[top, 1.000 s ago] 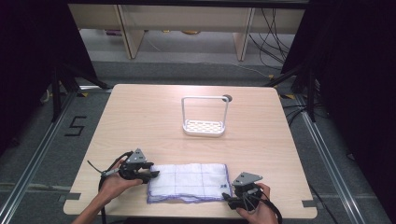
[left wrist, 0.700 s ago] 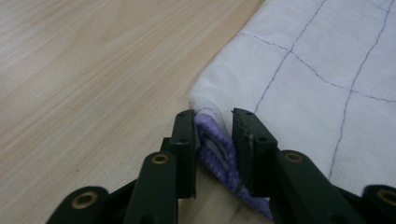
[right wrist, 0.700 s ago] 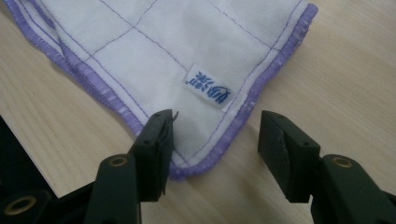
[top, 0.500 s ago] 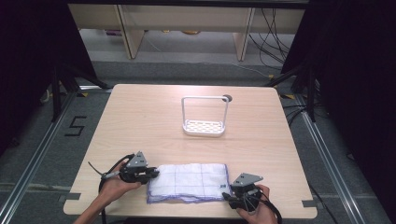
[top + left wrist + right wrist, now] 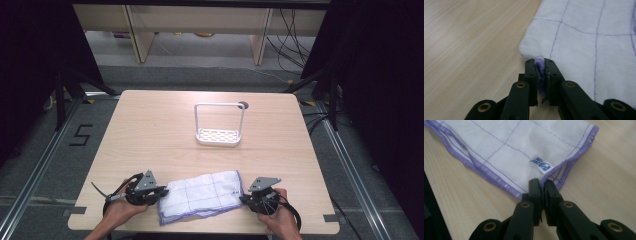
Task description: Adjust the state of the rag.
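Both tools, left tool (image 5: 540,65) and right tool (image 5: 542,185), have just been closing and now clench opposite ends of the white dishcloth (image 5: 202,194) lying at the worktop's (image 5: 160,135) near edge, likely so it lifts evenly.

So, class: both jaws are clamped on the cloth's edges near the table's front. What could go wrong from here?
1. The left gripper pinches only a sliver of the cloth's purple hem, so it may slip out on lifting.
2. The right gripper also grips just the hem near the label.
3. Uneven lifting could drag the cloth off the table edge.
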A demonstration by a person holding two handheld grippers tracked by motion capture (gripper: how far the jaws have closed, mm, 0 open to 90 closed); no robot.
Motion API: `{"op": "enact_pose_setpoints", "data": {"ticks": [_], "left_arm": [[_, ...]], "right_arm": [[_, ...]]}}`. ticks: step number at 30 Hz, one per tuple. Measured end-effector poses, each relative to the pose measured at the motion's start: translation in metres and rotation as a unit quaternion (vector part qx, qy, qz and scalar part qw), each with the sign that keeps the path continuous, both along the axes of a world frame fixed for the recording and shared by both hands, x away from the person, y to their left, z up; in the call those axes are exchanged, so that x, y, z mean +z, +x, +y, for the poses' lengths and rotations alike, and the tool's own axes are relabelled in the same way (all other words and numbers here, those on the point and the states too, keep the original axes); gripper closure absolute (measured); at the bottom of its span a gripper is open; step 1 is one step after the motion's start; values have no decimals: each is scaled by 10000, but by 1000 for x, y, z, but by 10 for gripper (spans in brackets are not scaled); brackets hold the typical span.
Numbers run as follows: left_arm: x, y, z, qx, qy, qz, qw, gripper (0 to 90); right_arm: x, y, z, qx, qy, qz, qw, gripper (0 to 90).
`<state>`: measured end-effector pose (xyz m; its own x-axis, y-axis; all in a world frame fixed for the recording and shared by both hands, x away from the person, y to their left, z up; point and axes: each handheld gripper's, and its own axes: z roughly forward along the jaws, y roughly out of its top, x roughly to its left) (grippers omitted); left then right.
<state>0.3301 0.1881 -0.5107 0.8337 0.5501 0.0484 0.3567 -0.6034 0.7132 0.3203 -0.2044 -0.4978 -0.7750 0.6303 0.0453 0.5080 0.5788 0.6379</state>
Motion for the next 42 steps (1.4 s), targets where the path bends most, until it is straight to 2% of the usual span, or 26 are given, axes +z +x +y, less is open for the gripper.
{"op": "enact_pose_setpoints", "data": {"ticks": [1,4,5,6,7,11,13,16,17,18,19,20,22,26,28,29,30,33,34,35,36,37,38,39,41,42], "left_arm": [[0,-4,0,50,-44,20,10000,819],[2,-12,-1,-32,-57,-15,10000,819],[3,-21,-5,-22,-216,11,9998,819],[4,-25,-8,-39,-231,-45,9997,819],[5,-28,-10,-150,-196,-32,9997,818],[9,-40,-19,-270,-345,-70,9990,816],[9,-45,-24,-281,-448,-21,9986,814],[10,-50,-30,-449,-409,-21,9982,811],[9,-52,-34,-434,-528,34,9977,810],[10,-52,-36,-491,-566,66,9972,809],[10,-53,-39,-518,-588,87,9969,808],[10,-53,-42,-576,-558,66,9968,808],[9,-55,-50,-570,-663,106,9961,807],[10,-55,-65,-781,-575,26,9953,803],[9,-58,-73,-755,-680,93,9948,802],[8,-58,-76,-834,-647,103,9944,802],[8,-58,-80,-872,-611,62,9943,802],[5,-61,-91,-858,-628,111,9943,801],[5,-61,-93,-986,-623,117,9931,801],[5,-62,-96,-913,-645,101,9937,800],[4,-62,-99,-935,-704,60,9931,798],[5,-62,-100,-963,-639,79,9933,795],[3,-62,-103,-939,-780,160,9924,790],[3,-62,-104,-957,-720,152,9927,778],[3,-64,-106,-974,-812,234,9917,730],[3,-65,-106,-979,-889,367,9905,697]], "right_arm": [[1,4,-1,50,11,72,10000,862],[0,20,-5,18,70,54,10000,862],[1,25,-6,12,57,116,9999,863],[2,29,-7,-30,96,159,9998,863],[3,34,-8,50,-4,77,10000,863],[10,50,-6,122,-200,-15,9997,864],[13,58,-4,99,-196,4,9998,864],[17,72,-3,141,-266,22,9995,864],[17,76,-1,92,-255,11,9996,864],[17,80,-1,172,-257,-67,9995,864],[17,83,2,69,-265,13,9996,864],[17,88,3,192,-319,32,9993,863],[18,95,5,181,-341,23,9993,863],[19,110,8,158,-312,4,9994,863],[19,117,11,161,-410,-2,9990,863],[19,121,13,233,-433,-34,9988,863],[19,124,15,155,-509,-60,9986,863],[20,133,21,256,-552,-90,9981,862],[20,136,24,285,-553,-108,9980,861],[21,138,26,316,-612,-116,9976,861],[20,140,30,253,-582,-128,9979,861],[20,142,33,302,-563,-117,9979,861],[19,144,35,331,-562,-111,9978,860],[20,145,37,366,-590,-106,9975,859],[17,148,41,369,-566,-121,9976,849],[16,147,43,219,-573,1,9981,834]]}}
